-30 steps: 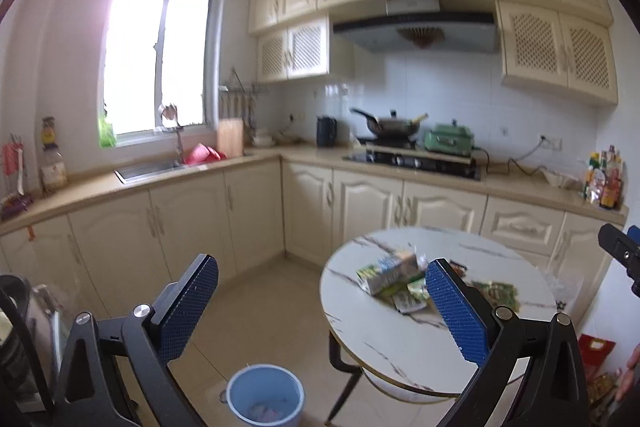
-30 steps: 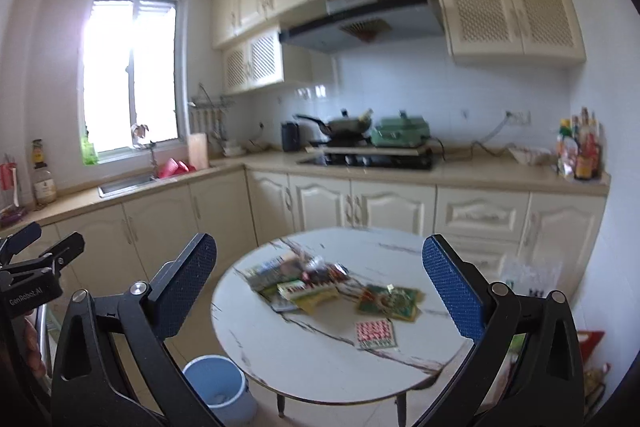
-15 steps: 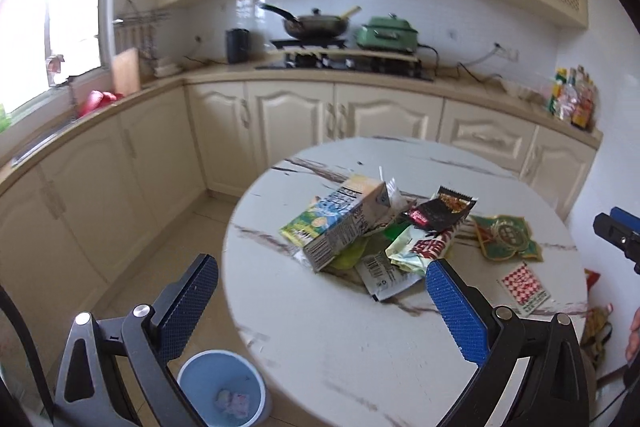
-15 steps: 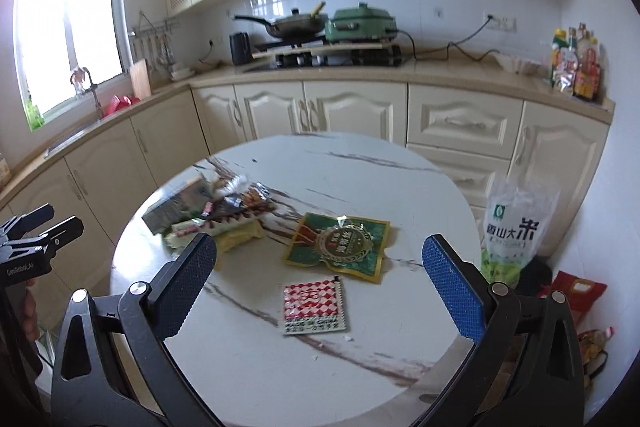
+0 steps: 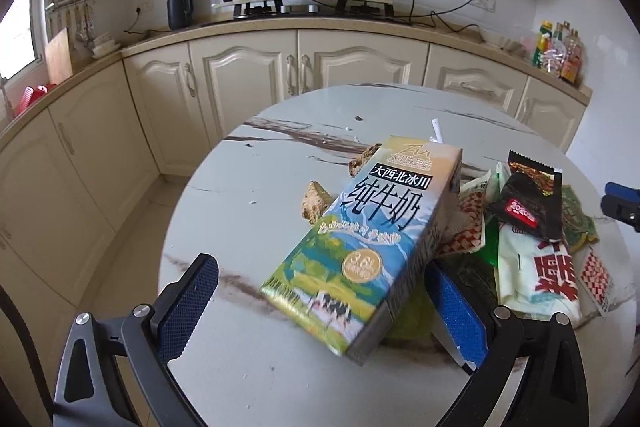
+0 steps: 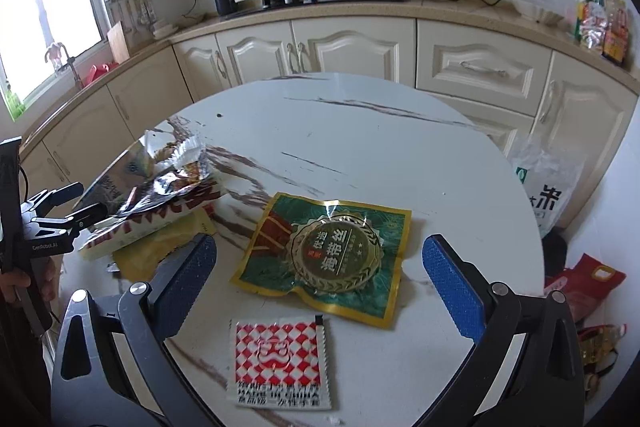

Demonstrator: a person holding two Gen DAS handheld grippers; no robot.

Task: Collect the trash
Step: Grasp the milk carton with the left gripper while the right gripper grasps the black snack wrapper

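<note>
Left tool (image 5: 320,303) open, jaws either side of milk carton (image 5: 368,247) near worktop (image 5: 256,195) left edge; carton's long axis runs away from it. Right tool (image 6: 320,283) open, empty, over green packet (image 6: 332,251)

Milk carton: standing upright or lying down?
Lying down. The milk carton rests on its side, propped on wrappers, printed face up, between the open left gripper.
</note>
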